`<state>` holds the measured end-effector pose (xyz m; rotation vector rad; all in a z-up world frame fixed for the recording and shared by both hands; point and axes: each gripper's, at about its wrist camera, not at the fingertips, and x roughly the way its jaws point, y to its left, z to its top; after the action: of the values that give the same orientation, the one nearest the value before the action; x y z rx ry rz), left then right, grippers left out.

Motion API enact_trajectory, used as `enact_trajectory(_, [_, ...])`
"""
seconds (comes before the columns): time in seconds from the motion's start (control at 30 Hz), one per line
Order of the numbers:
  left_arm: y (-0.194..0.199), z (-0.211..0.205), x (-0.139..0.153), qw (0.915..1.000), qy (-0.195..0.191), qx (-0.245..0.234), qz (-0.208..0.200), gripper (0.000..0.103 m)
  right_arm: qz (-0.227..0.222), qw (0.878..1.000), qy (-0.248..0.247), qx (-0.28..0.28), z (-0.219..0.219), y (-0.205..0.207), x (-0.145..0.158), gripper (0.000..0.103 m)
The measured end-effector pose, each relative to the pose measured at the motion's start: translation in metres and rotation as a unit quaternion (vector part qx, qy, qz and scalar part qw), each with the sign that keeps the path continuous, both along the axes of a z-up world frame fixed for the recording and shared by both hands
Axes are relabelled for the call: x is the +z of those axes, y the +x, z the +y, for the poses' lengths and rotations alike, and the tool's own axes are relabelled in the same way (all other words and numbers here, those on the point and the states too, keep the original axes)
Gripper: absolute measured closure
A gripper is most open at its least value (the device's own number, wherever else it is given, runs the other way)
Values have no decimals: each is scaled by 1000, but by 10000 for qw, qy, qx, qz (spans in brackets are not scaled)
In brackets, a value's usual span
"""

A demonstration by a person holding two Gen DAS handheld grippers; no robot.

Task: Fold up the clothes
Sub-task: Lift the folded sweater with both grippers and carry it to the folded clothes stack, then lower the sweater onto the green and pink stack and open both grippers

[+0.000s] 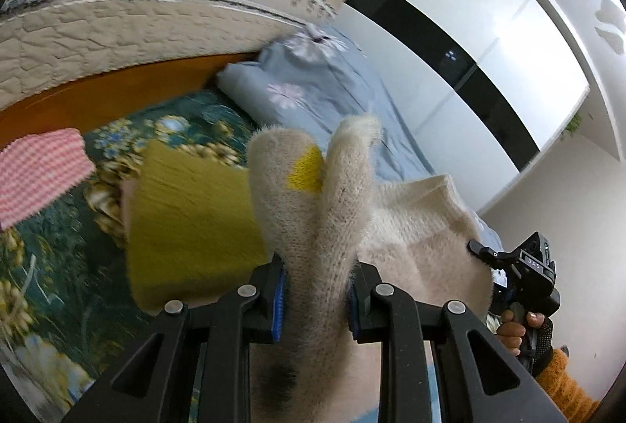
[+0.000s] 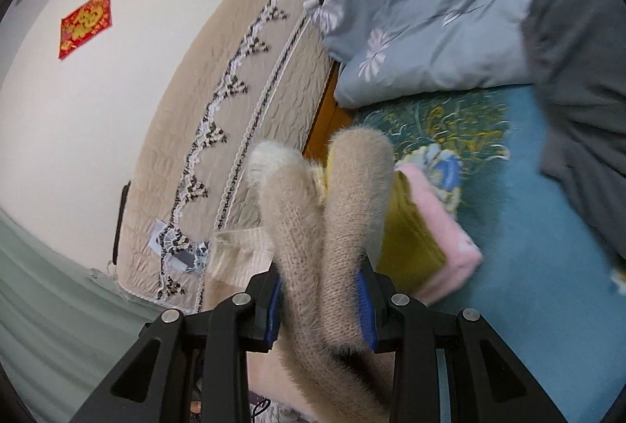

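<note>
The left claw (image 1: 316, 296) was clamped on a bunched fold of the fuzzy cream knitted sweater (image 1: 411, 227), lifted above the bed; the right claw (image 2: 319, 305) pinched another fold (image 2: 313, 219). Only the left view showed the white wardrobe (image 1: 469, 43); only the right showed the red wall decoration (image 2: 84, 24) and grey garment (image 2: 579, 71).

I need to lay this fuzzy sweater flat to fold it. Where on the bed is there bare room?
Bare teal bedspread lies between the pink folded garment, the grey garment and the blue pillow. It is crowded by the headboard, where the mustard folded garment and pink checked cloth sit.
</note>
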<state>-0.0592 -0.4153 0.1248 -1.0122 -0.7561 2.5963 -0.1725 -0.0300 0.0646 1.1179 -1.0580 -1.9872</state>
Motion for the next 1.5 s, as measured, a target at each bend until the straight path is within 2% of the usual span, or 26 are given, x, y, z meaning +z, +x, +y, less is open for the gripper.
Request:
enact_trajectory(0.27, [-49, -55, -25, 9989, -136, 422, -169, 78, -148, 9992, 144, 333, -59, -72, -26, 69])
enact_trajectory(0.57, [-80, -89, -58, 9969, -189, 667, -364, 78, -330, 9971, 364, 580, -90, -120, -65, 69])
enact_trajectory(0.83, [-65, -98, -108, 9944, -107, 746, -740, 77, -677, 9956, 491, 432, -81, -130, -113, 69])
enact_trajectory(1.0, [-50, -106, -131, 9918, 361, 939, -792, 77, -576, 9957, 483, 544, -85, -128, -109, 69])
enact_trajectory(1.17, [-38, -108, -136, 9907, 501, 1044, -720, 77, -573, 9930, 819, 634, -87, -129, -114, 64])
enact_trajectory(1.5, [-37, -111, -135, 9887, 520, 1086, -899, 75, -744, 9908, 951, 611, -80, -128, -112, 53])
